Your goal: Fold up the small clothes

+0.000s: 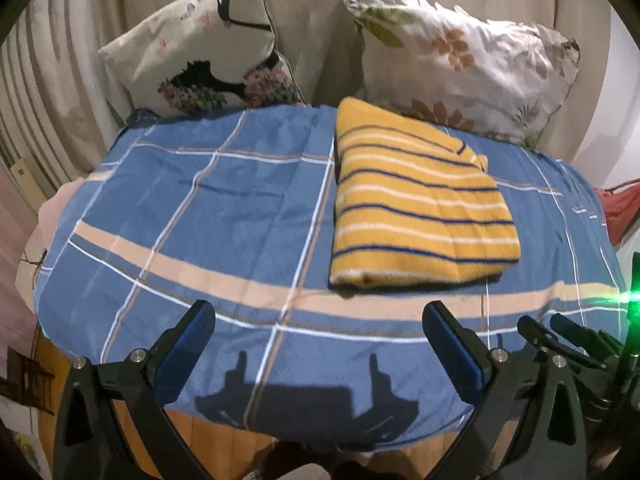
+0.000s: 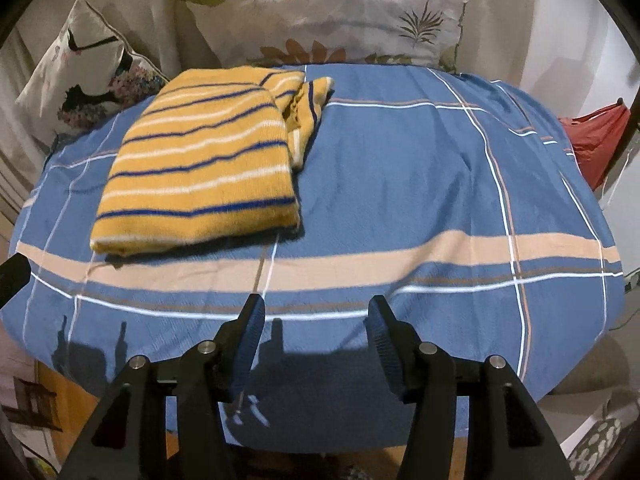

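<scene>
Right wrist view: right gripper (image 2: pixel 316 320) and left gripper (image 1: pixel 318 322) are hovering open, empty; ahead, yellow striped knitted garment (image 2: pixel 200 164) is lying folded, its protruding sleeve wanting tucking flat

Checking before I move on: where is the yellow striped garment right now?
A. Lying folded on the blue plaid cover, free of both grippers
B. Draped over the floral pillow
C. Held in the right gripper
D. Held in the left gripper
A: the yellow striped garment lies folded on the blue plaid cover, while the left gripper and right gripper are open and empty.
</scene>
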Tool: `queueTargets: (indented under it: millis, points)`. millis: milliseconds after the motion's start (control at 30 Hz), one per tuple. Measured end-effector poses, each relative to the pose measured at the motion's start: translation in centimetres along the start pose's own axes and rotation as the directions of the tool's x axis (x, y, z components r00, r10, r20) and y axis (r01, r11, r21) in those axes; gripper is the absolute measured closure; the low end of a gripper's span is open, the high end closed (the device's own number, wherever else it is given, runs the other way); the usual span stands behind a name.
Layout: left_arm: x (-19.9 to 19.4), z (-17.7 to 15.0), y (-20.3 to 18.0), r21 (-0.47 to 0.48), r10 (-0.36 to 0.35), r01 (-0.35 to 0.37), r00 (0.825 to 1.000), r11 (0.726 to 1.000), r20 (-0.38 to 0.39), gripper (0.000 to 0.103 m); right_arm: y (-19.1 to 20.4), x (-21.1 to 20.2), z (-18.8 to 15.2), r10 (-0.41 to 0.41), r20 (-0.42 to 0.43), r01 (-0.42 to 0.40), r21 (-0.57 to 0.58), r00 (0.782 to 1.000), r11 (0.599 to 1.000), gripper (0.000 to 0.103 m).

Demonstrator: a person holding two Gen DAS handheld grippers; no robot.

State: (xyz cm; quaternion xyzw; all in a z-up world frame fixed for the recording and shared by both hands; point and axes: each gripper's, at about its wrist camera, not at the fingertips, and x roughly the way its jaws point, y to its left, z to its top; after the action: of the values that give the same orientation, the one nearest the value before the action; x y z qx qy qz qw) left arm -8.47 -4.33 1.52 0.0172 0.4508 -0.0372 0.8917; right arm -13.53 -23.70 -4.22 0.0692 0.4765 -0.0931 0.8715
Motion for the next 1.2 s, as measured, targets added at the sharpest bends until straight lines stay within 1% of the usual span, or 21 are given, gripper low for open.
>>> queueTargets:
  millis: [167,300,500,800,1000,1133,1200]
  points:
    - [0.5,-0.9,-0.2,-0.003,-0.030,0.030,0.999,1.000,-0.039,0.000,0.0,-0.4,-0.7,-0.034,0.025,0.035,-0.015,0.999,0.999,0.044]
    - [0.7,-1.0,-0.3,-0.007,-0.051,0.051,0.997,0.999,-0.056,0.000,0.2,-0.5,-0.8,-0.038,0.028,0.038,-0.023,0.999,0.999,0.040]
    - [0.6,-0.9,-0.4,-0.007,-0.065,0.064,0.997,0.998,-0.051,0.000,0.5,-0.5,-0.7,-0.043,0.031,0.043,-0.027,0.999,0.999,0.040]
    - [0.9,-0.6,-0.6,-0.014,-0.079,0.078,0.995,0.997,-0.064,0.000,0.9,-0.3,-0.2,-0.039,0.037,0.041,-0.045,0.999,0.998,0.039]
    - [0.8,-0.2,-0.9,-0.006,-0.087,0.087,0.995,0.996,-0.047,0.000,1.1,-0.3,0.3,-0.037,0.052,0.039,-0.052,0.998,0.998,0.038]
    - [1.0,-0.1,-0.8,-0.015,-0.085,0.085,0.995,0.996,-0.048,0.000,1.2,-0.2,0.8,-0.034,0.062,0.038,-0.057,0.997,0.998,0.038]
    - [1.2,0.0,-0.6,-0.029,-0.073,0.071,0.996,0.997,-0.055,0.000,1.3,-0.2,0.9,-0.033,0.064,0.037,-0.058,0.997,0.998,0.037]
